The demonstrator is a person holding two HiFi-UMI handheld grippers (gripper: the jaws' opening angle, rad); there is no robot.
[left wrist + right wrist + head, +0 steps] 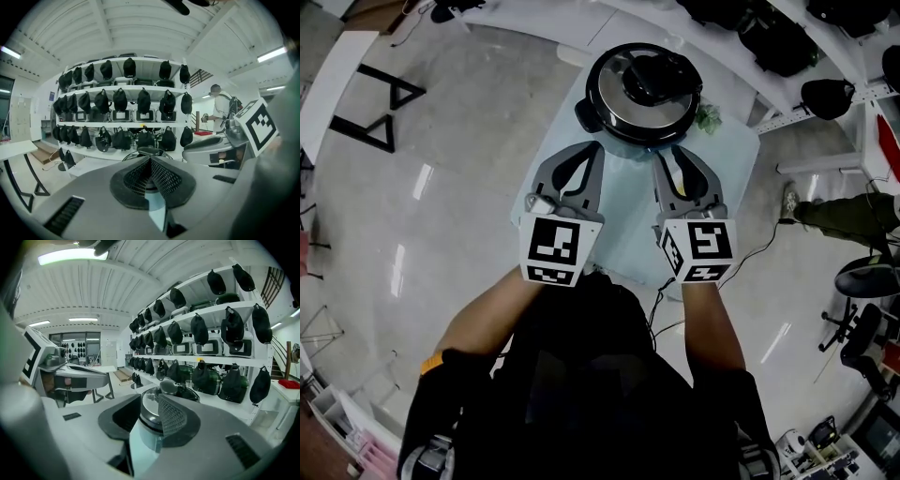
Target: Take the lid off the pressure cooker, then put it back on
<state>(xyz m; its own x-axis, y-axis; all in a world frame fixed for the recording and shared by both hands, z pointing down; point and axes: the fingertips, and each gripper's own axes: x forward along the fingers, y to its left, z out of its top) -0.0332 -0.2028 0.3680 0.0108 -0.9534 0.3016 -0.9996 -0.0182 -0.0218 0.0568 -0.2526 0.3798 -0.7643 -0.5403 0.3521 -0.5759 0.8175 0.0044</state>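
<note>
The pressure cooker stands at the far end of a small pale-blue table, its steel lid on and the lid's black handle on top. Both grippers are side by side just short of it, touching nothing. My left gripper points at the cooker's near left side; in the left gripper view its pads meet at the tip with nothing between them, and the cooker's handle peeks over them. My right gripper stands open, and the cooker lid shows through its gap.
White shelves with several black bags line the wall behind the table. A person stands far off in the left gripper view. Someone's leg, office chairs and a floor cable lie to the right.
</note>
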